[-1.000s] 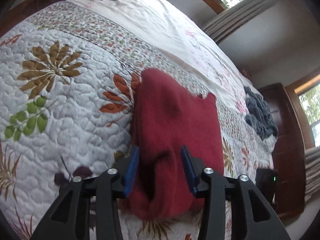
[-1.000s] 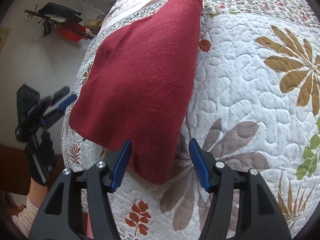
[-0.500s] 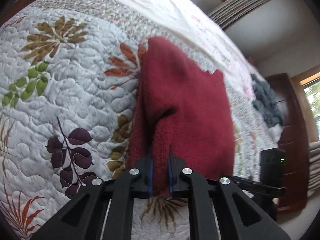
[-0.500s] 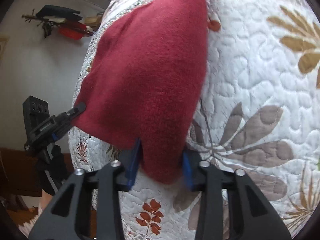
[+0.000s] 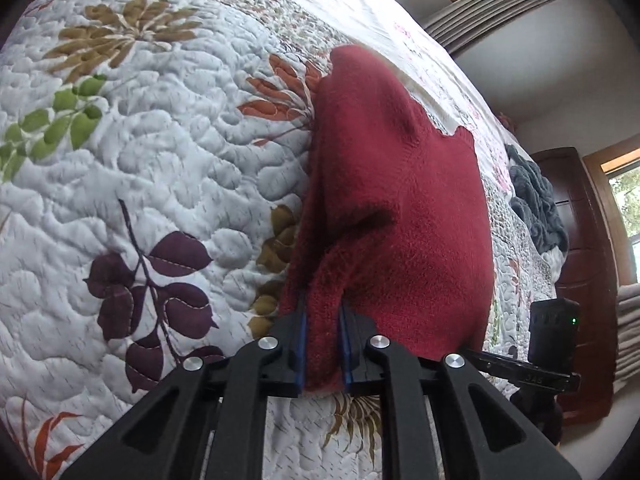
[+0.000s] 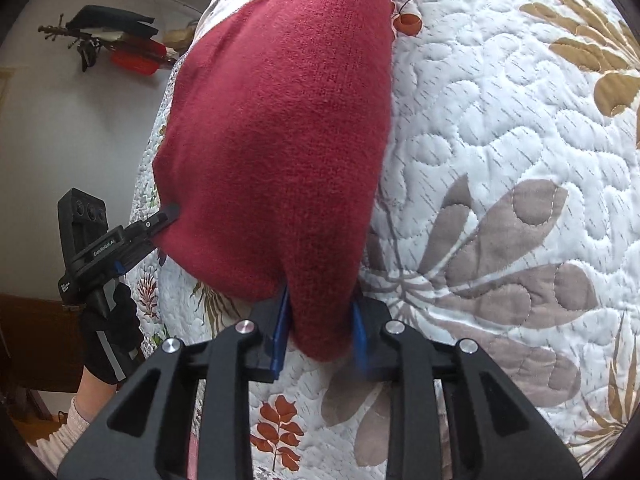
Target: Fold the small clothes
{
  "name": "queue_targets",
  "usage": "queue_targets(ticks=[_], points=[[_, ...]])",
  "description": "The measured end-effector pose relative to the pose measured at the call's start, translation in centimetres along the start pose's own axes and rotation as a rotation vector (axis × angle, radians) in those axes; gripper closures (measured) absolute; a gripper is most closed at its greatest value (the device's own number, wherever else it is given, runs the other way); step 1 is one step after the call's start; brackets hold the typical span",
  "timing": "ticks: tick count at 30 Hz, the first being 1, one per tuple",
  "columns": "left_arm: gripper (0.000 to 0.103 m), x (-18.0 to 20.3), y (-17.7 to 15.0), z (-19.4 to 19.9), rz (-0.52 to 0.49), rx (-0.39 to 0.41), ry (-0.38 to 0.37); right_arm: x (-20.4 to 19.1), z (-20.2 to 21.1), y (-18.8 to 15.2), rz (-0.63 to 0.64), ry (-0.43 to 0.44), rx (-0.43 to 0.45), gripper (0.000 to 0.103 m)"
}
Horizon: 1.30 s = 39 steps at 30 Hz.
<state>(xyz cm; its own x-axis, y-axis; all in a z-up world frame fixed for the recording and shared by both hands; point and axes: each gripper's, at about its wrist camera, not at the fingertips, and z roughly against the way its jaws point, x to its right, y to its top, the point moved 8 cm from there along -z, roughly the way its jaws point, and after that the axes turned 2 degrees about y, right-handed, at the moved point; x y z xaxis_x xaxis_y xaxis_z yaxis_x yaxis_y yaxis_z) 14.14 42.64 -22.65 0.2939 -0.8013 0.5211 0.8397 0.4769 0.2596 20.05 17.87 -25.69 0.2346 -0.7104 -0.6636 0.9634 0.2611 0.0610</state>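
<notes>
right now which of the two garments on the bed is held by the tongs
The red knit garment: both tongs, left and right, are clamped on its near edge. The grey garment lies bunched and untouched at the far side of the quilt.

Open quilt (image 5: 168,168) lies bare left of the red sweater (image 5: 404,216); to its right, a grey blanket (image 5: 536,200) and dark cabinet (image 5: 580,240) crowd the bed's far edge.

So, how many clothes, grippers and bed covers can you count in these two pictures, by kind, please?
Dark red knitted garment: 1
Grey crumpled garment: 1
Black two-finger grippers, left gripper and right gripper: 2
White floral quilted bedspread: 1
Total: 5
</notes>
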Motion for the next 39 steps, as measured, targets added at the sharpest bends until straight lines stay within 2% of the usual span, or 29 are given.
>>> queue_targets(ticks=[1,2,5,6,7,9,15,17,18,19,23,27,30,31,33,39], points=[[0.086,0.2,0.1,0.2,-0.005,-0.002,0.000,-0.2,0.2,0.1,0.014,-0.010,-0.004,0.075],[0.085,0.5,0.2,0.7,-0.009,-0.002,-0.009,-0.5,0.2,0.1,0.024,-0.018,-0.006,0.070],[0.066,1.6,1.0,2.9,-0.020,0.023,-0.032,-1.9,1.4,0.7,0.062,-0.024,0.008,0.060],[0.055,1.8,1.5,3.5,-0.026,0.039,-0.038,-1.9,1.9,1.0,0.070,-0.025,0.017,0.052],[0.049,2.1,2.3,4.3,-0.034,0.067,-0.042,-2.2,2.6,1.5,0.078,-0.025,0.038,0.047],[0.045,2.3,3.6,4.5,-0.031,0.082,-0.043,-2.6,3.3,2.3,0.083,-0.023,0.063,0.043],[0.047,2.3,7.5,0.8,0.001,0.059,-0.002,-2.4,3.4,4.9,0.062,-0.052,0.094,0.043],[0.057,2.0,7.9,-0.3,-0.005,0.049,0.045,-2.2,3.0,5.3,0.070,-0.081,0.094,0.043],[0.066,1.7,7.8,-0.9,-0.003,0.034,0.058,-2.2,2.7,5.4,0.072,-0.092,0.092,0.044],[0.067,1.4,7.8,-1.4,0.004,0.019,0.063,-2.0,2.4,5.3,0.072,-0.099,0.086,0.044],[0.063,-0.1,7.6,-2.6,0.035,-0.004,0.057,-0.9,1.2,4.6,0.070,-0.129,0.066,0.045],[0.056,-0.3,7.7,-2.3,0.035,-0.014,0.045,-0.9,0.6,4.6,0.058,-0.116,0.060,0.045],[0.053,0.3,8.1,-1.3,0.049,-0.005,-0.008,-1.2,1.4,4.8,0.064,-0.100,0.074,0.045],[0.044,0.3,8.4,-1.0,0.056,0.004,-0.024,-1.3,1.8,5.1,0.065,-0.085,0.084,0.044],[0.034,0.3,9.1,-0.9,0.064,0.018,-0.046,-1.3,2.5,5.5,0.060,-0.059,0.098,0.042],[0.034,-0.1,9.9,-3.9,0.066,-0.072,-0.090,-0.7,3.2,7.3,0.039,-0.020,0.112,0.038]])
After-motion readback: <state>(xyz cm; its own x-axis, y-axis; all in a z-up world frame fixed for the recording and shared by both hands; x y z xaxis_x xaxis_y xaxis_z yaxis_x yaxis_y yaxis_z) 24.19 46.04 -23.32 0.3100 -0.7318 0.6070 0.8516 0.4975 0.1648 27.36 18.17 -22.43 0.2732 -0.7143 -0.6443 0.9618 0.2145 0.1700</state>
